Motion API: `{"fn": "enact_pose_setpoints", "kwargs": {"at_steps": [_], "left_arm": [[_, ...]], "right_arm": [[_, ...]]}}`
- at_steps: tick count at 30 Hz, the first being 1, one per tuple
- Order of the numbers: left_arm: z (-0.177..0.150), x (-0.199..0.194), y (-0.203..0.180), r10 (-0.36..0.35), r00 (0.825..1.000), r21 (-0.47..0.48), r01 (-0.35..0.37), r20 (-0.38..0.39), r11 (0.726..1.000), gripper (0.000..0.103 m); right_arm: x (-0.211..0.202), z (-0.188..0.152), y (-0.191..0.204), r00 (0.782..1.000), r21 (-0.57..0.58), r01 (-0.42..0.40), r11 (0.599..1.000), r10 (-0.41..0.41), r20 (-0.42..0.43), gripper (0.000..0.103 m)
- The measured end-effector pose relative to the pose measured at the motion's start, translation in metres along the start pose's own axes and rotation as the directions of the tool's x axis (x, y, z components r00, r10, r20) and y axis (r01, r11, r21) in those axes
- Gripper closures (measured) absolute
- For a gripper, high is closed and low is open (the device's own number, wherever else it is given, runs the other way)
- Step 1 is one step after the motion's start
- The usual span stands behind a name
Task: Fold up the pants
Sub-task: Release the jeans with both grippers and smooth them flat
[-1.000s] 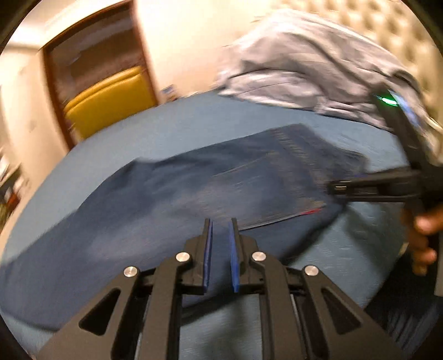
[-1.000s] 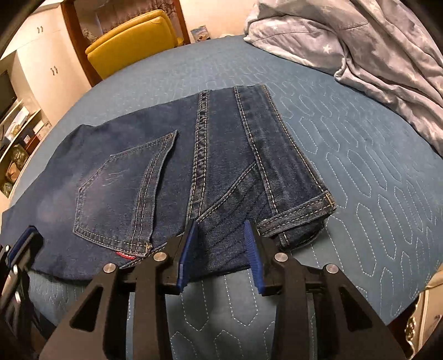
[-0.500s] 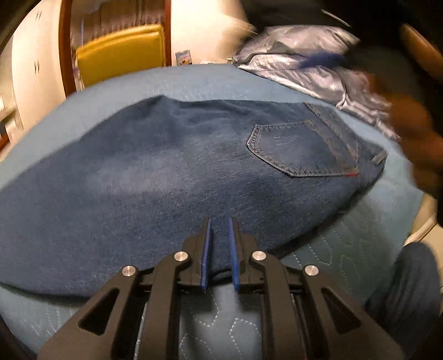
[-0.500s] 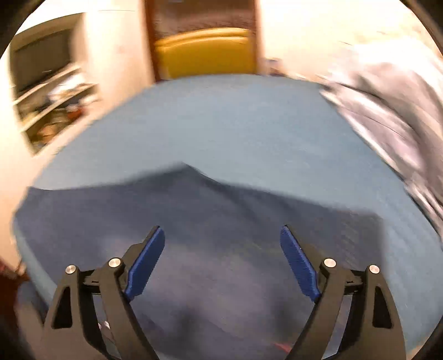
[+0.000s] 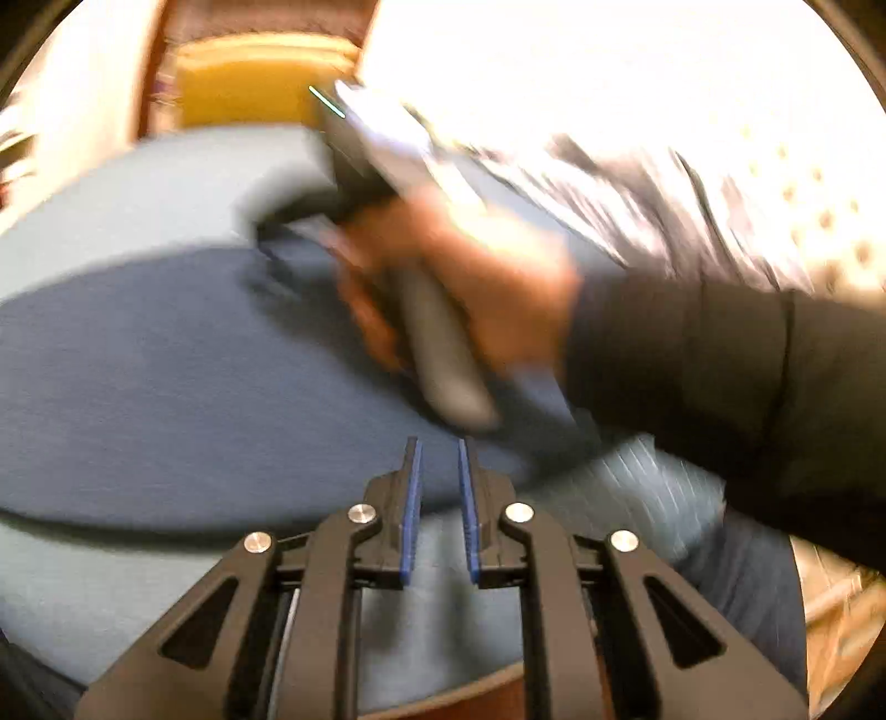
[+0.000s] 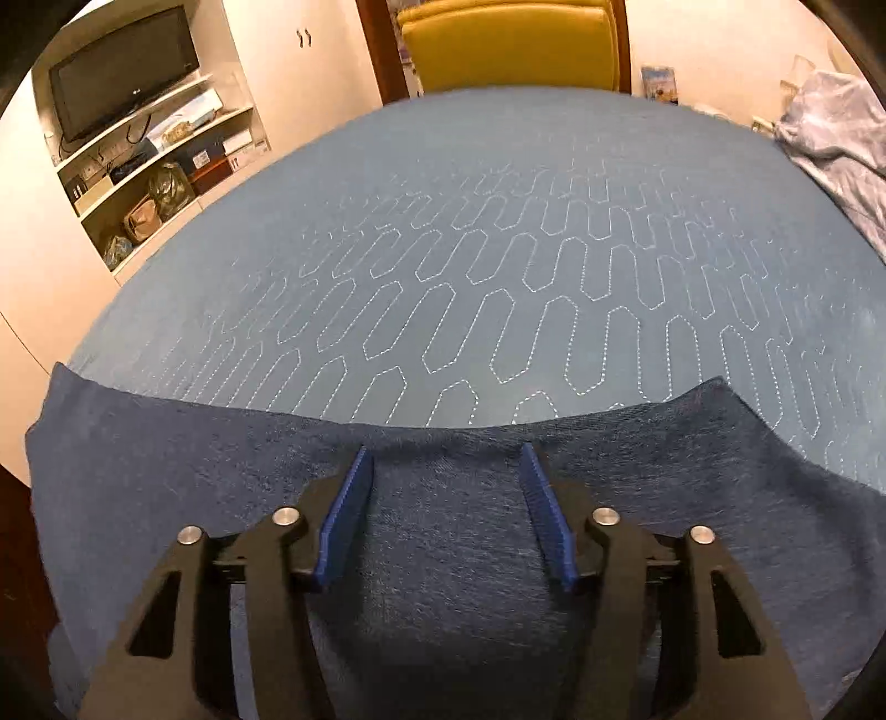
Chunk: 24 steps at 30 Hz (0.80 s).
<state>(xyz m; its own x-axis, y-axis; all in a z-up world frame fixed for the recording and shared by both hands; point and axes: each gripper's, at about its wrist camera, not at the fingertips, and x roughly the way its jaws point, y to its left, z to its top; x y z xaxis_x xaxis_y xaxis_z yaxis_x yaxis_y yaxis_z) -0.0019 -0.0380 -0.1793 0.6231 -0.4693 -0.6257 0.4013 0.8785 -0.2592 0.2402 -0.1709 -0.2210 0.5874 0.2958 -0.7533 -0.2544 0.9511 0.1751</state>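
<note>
Dark blue denim pants lie flat on the quilted blue bedspread. My right gripper is open, its blue pads spread wide just above the pants near their far folded edge. In the blurred left wrist view the pants fill the middle. My left gripper has its pads close together with a narrow gap, over the near edge of the pants, with nothing clearly between them. The person's hand holds the right gripper's handle over the pants ahead of it.
A yellow chair stands past the bed's far edge. A shelf unit with a TV is at the left. A crumpled grey blanket lies at the bed's right side.
The right gripper has opened wide and swung left across the pants to their plain far edge. The left view has turned, and the right hand now crosses in front of it.
</note>
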Motion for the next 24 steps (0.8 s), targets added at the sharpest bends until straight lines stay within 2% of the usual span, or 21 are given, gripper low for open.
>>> {"fn": "enact_pose_setpoints", "kwargs": {"at_steps": [2, 3, 6, 7, 10, 11, 13, 16, 18, 21, 24], "left_arm": [[0.026, -0.014, 0.043, 0.107, 0.991, -0.112, -0.099, 0.075, 0.989, 0.089], [0.043, -0.013, 0.069, 0.185, 0.979, -0.162, -0.169, 0.087, 0.972, 0.089], [0.082, 0.009, 0.119, 0.302, 0.951, -0.184, -0.285, 0.069, 0.941, 0.089], [0.092, 0.017, 0.131, 0.32, 0.946, -0.182, -0.305, 0.061, 0.935, 0.09], [0.119, 0.051, 0.16, 0.355, 0.935, -0.138, -0.351, 0.003, 0.926, 0.089], [0.124, 0.065, 0.166, 0.37, 0.929, -0.1, -0.37, -0.016, 0.924, 0.086], [0.129, 0.089, 0.177, 0.36, 0.928, -0.041, -0.365, -0.094, 0.93, 0.083], [0.129, 0.112, 0.2, 0.34, 0.927, -0.025, -0.348, -0.159, 0.937, 0.078], [0.131, 0.108, 0.217, 0.306, 0.94, -0.038, -0.315, -0.15, 0.948, 0.077], [0.125, 0.091, 0.234, 0.375, 0.916, -0.004, -0.379, -0.141, 0.925, 0.063], [0.116, 0.072, 0.265, 0.384, 0.912, -0.014, -0.389, -0.143, 0.921, 0.06]], "right_arm": [[-0.001, -0.005, 0.009, 1.0, -0.041, 0.01, 0.999, -0.009, 0.012, 0.032], [0.0, -0.006, 0.011, 1.0, -0.052, 0.017, 0.998, -0.017, 0.014, 0.03], [0.003, -0.01, 0.021, 0.998, -0.082, 0.065, 0.995, -0.063, 0.023, 0.025], [0.002, -0.012, 0.024, 0.997, -0.088, 0.074, 0.993, -0.072, 0.025, 0.023], [0.005, -0.013, 0.027, 0.994, -0.087, 0.104, 0.991, -0.101, 0.031, 0.017], [0.005, -0.013, 0.027, 0.994, -0.084, 0.106, 0.991, -0.104, 0.033, 0.017], [0.009, -0.012, 0.031, 0.993, -0.088, 0.113, 0.99, -0.11, 0.035, 0.017], [0.009, -0.014, 0.03, 0.992, -0.091, 0.126, 0.988, -0.123, 0.038, 0.016], [0.011, -0.013, 0.03, 0.992, -0.09, 0.125, 0.988, -0.123, 0.036, 0.016], [0.01, -0.014, 0.033, 0.991, -0.091, 0.13, 0.987, -0.127, 0.037, 0.015], [0.009, -0.015, 0.034, 0.99, -0.094, 0.137, 0.986, -0.134, 0.039, 0.016]]}}
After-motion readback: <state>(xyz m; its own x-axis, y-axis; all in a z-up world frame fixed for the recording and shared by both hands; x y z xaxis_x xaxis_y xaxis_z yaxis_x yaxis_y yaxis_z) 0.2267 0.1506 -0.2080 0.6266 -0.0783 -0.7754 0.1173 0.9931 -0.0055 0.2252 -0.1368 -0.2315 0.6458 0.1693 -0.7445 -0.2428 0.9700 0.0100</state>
